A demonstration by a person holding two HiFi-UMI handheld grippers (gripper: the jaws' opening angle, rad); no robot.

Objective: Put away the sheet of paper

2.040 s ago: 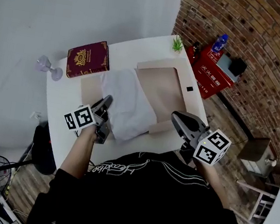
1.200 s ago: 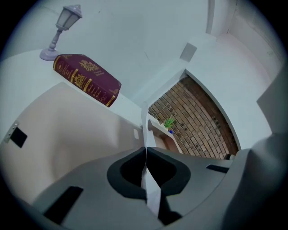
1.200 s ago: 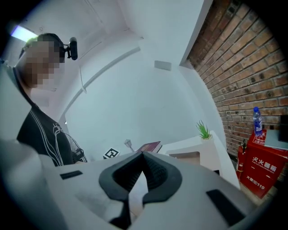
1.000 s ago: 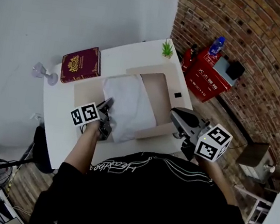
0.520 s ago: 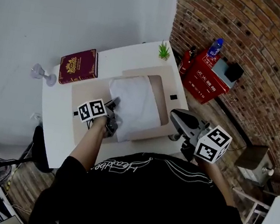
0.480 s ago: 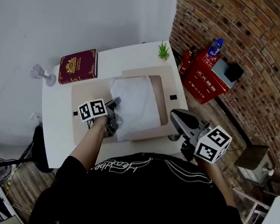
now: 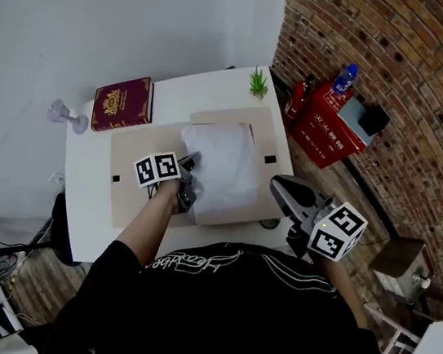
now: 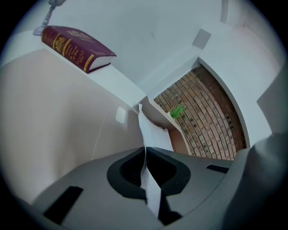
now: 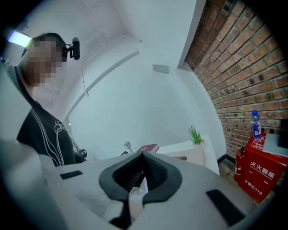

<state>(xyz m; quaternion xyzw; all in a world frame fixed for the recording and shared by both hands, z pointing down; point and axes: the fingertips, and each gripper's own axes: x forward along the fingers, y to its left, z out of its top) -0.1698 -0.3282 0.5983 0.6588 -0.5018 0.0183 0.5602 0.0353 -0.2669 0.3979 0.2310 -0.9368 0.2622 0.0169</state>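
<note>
The white sheet of paper (image 7: 222, 164) lies over the right half of an open brown folder (image 7: 129, 195) on the white table (image 7: 80, 184). My left gripper (image 7: 192, 166) is shut on the sheet's near left edge. In the left gripper view the sheet (image 8: 148, 134) runs edge-on between the closed jaws of that gripper (image 8: 145, 152), above the brown folder (image 8: 54, 126). My right gripper (image 7: 279, 189) hovers off the table's right front corner, away from the sheet. Seen close, my right gripper (image 9: 143, 157) is shut, with a crumpled white scrap (image 9: 135, 197) pinched in its jaws.
A dark red book (image 7: 123, 104) lies at the table's far left, beside a small glass (image 7: 61, 115) at the edge. A small green plant (image 7: 258, 81) stands at the far right corner. On the floor by the brick wall sit a red box (image 7: 329, 118) and a bottle (image 7: 345, 77).
My left gripper has moved right and away from me with the sheet's edge, so the sheet now covers the folder's right half. My right gripper has barely moved.
</note>
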